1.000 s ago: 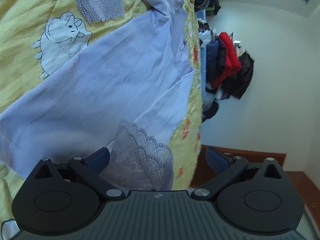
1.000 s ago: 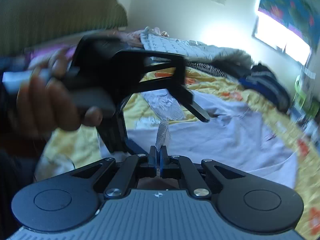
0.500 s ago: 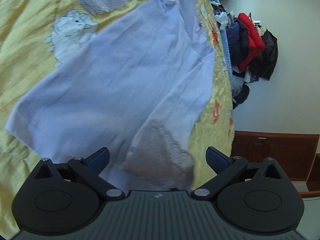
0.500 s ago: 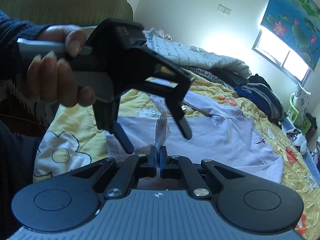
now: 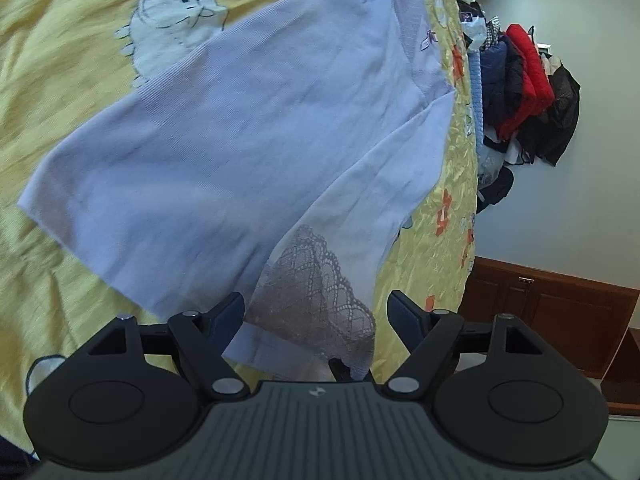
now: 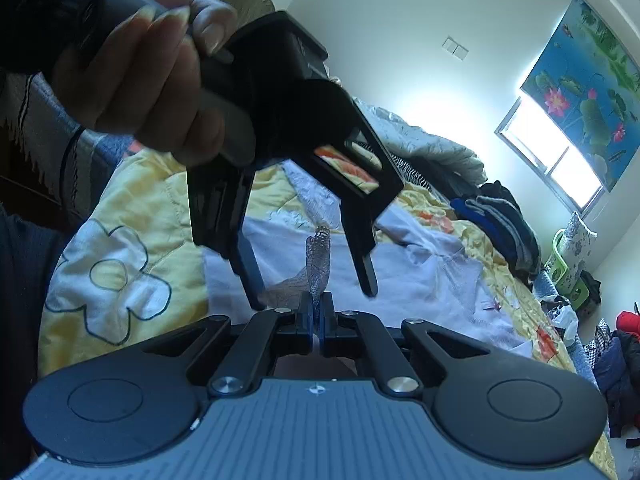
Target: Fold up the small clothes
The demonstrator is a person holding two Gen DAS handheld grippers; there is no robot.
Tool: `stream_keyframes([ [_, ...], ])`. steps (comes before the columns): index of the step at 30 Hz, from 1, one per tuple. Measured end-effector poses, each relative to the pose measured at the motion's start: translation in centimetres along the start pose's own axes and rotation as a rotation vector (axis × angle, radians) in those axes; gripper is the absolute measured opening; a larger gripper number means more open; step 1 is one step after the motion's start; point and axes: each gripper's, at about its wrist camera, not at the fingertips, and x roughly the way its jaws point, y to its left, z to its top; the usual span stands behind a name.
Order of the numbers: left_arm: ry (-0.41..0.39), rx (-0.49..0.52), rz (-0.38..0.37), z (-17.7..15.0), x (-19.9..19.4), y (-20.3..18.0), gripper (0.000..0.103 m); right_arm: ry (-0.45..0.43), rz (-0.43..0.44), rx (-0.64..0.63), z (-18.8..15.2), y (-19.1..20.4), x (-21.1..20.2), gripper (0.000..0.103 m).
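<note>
Spread apart, the left gripper's point(image 5: 316, 312) jaws have just been narrowing around the grey lace piece point(image 5: 316, 296) at lower centre, not yet pressing it. At right, the right gripper point(image 6: 318, 316) stays clenched on that lace above the lilac shirt point(image 5: 240, 128).

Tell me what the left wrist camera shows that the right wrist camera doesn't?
Only the left wrist view: a white animal print on the yellow bedspread and a wooden cabinet.
Only the right wrist view: the hand holding the left gripper, the window, and the right gripper pinching the grey lace piece.
Both: the pale lilac garment, the lace, and the left jaws, which have just been closing on either side of the lace, not yet pressing.
</note>
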Motion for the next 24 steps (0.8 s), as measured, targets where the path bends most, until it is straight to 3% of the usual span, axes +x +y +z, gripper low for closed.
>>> stream_keyframes([
  [6,0.032,0.025,0.028,-0.3,-2.0,-0.4,0.079,0.002,-0.002,-0.003,-0.1,0.4,0.2,0.005],
  [9,-0.007,0.035,0.017,-0.1,-2.8,-0.6,0.079,0.001,-0.004,-0.018,-0.2,0.7,0.3,0.005],
  [12,-0.01,0.032,0.052,0.3,-1.9,-0.7,0.077,0.001,-0.008,-0.043,-0.2,1.0,0.3,0.005],
  [13,0.004,0.046,0.057,0.3,-1.4,-0.8,0.064,0.006,-0.006,-0.047,-0.2,1.0,0.3,0.005],
  [14,0.017,0.063,0.068,0.2,-1.0,-1.0,0.043,0.008,-0.008,-0.052,-0.2,1.0,0.3,0.005],
  [17,0.021,0.084,0.083,0.3,-0.3,-1.1,0.01,0.006,-0.013,-0.056,-0.2,1.0,0.1,0.005],
  [21,-0.037,0.103,0.096,0.1,-0.8,-1.1,0.003,0.007,-0.015,-0.048,-0.3,0.9,0.0,0.005],
  [24,-0.139,0.275,0.133,-1.2,-2.3,-3.3,0.001,0.011,-0.007,-0.024,-0.4,0.8,0.2,0.01],
])
